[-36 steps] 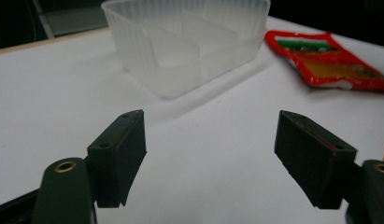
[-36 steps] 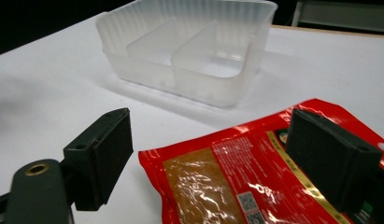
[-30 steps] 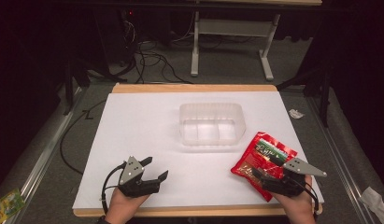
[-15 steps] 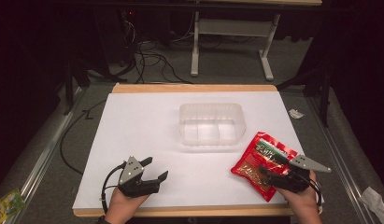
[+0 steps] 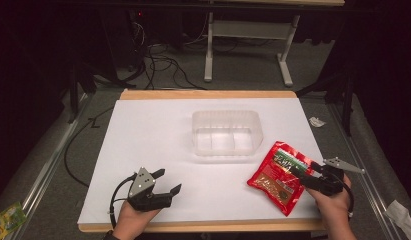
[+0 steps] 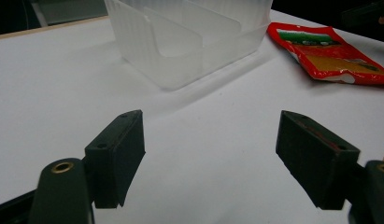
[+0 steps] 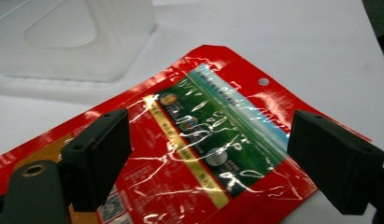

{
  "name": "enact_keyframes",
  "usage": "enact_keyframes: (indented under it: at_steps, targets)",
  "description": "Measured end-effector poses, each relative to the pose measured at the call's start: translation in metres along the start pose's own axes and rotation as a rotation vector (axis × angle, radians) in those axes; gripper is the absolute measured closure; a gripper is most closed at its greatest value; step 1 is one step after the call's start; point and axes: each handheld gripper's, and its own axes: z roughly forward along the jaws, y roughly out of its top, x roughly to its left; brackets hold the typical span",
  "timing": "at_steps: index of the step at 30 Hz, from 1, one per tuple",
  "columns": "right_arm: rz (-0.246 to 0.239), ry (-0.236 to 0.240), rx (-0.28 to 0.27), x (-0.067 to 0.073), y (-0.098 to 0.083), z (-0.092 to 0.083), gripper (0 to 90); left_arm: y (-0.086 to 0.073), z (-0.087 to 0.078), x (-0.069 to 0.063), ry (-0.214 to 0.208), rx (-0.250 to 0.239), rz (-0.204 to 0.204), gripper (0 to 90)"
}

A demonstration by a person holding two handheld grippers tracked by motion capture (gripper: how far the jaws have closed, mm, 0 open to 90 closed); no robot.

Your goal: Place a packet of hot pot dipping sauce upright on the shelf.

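A red snack packet [image 5: 278,176] with a green label lies flat on the white table top [image 5: 158,135], near its front right. My right gripper [image 5: 306,175] stands open at the packet's right edge. In the right gripper view its jaws straddle the packet [image 7: 203,140] with the gripper [image 7: 210,158] just above it, not closed on it. A clear plastic container [image 5: 227,132] with inner dividers sits mid-table. My left gripper [image 5: 169,180] is open near the front left, holding nothing. The left gripper view has its gripper [image 6: 210,158] facing the container [image 6: 189,37] and the packet [image 6: 334,56].
A wooden strip [image 5: 208,94] edges the table's far side. Cables [image 5: 163,65] and a desk frame [image 5: 248,45] are on the floor beyond. A green wrapper [image 5: 5,217] lies on the floor at left, crumpled white scraps [image 5: 400,212] at right.
My right gripper has shifted slightly to the right and away along the packet's edge. The packet, container and left gripper have stayed put.
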Motion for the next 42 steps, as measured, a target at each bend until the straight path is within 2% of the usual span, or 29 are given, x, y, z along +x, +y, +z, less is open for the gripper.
enact_keyframes:
  at_steps: [4,8,11,16,24,27,31,33,39,42]
  targets:
    - [0.024,-0.025,0.003,-0.007,0.004,0.003,12.5,0.000,0.001,-0.002,-0.003,0.002,0.007,24.4]
    - [0.056,-0.072,0.012,-0.023,0.011,0.013,10.4,0.000,0.000,-0.001,0.000,0.001,0.007,24.4]
    - [0.068,-0.088,0.021,-0.029,0.012,0.017,10.1,-0.001,0.000,-0.001,0.002,-0.002,0.001,24.4]
    - [0.131,-0.110,0.044,-0.043,0.012,0.021,10.0,-0.001,-0.001,-0.001,0.000,-0.002,0.006,24.4]
    - [0.195,-0.085,0.064,-0.054,0.008,0.024,10.5,-0.001,0.001,-0.001,-0.008,0.004,0.005,24.4]
    - [0.199,-0.078,0.066,-0.054,0.008,0.024,12.3,-0.002,0.002,-0.001,-0.013,0.008,0.006,24.4]
    - [0.212,-0.009,0.061,-0.054,0.007,0.024,18.6,-0.001,0.001,0.000,-0.015,0.002,0.010,24.4]
    - [0.220,-0.002,0.053,-0.054,0.006,0.023,21.3,-0.001,0.001,0.001,-0.011,-0.003,0.002,24.5]
    - [0.230,0.065,-0.007,-0.057,0.004,0.016,34.8,-0.002,0.001,0.004,-0.002,0.005,-0.010,24.4]
    - [0.235,0.091,-0.017,-0.056,0.004,0.013,37.0,-0.002,0.001,0.003,-0.002,0.007,-0.009,24.5]
